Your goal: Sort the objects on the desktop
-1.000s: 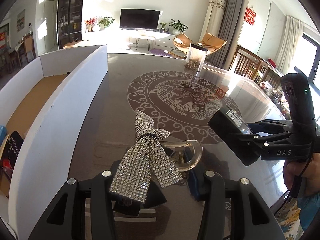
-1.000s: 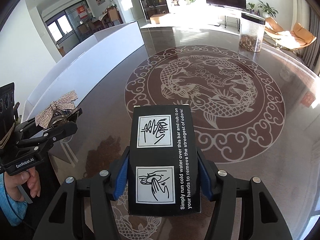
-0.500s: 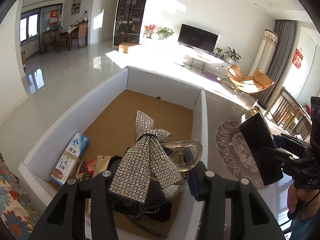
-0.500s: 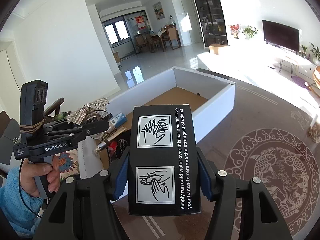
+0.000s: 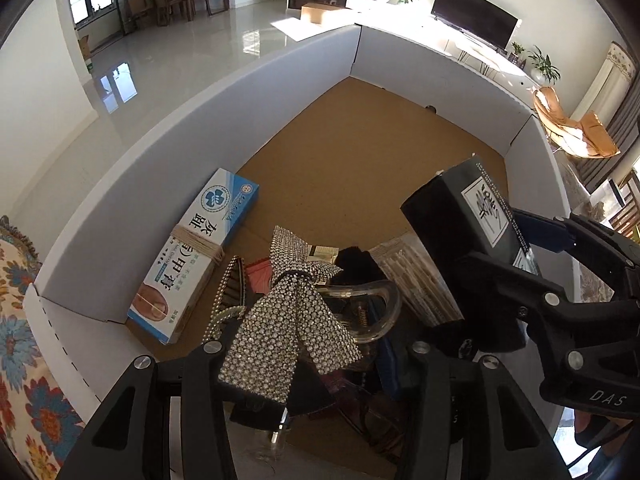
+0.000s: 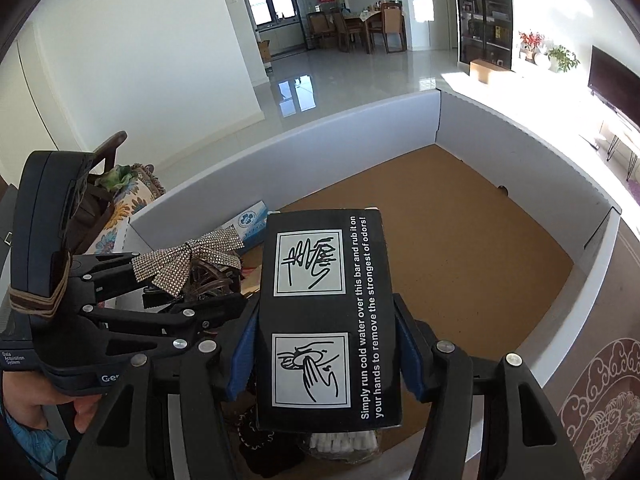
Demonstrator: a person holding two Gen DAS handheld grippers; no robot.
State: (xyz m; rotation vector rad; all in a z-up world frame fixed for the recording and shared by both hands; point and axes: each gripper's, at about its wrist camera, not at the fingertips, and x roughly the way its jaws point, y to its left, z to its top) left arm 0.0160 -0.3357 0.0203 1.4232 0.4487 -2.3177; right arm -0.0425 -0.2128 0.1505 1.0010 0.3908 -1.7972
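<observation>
black box (image 6: 326, 316) sits between the right fingers (image 6: 408, 360) as they open; left fingers (image 5: 202, 364) pinch rhinestone bow clip (image 5: 288, 316).

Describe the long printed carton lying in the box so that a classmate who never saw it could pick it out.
Find the white-walled cardboard box with a brown floor. Along its left wall lies the blue-and-white carton. Unlike the dark clutter beside it, it bears large Chinese characters and twine wound round its middle.

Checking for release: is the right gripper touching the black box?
Touching. The right wrist view shows the opening right gripper's blue pads against the black box.
</observation>
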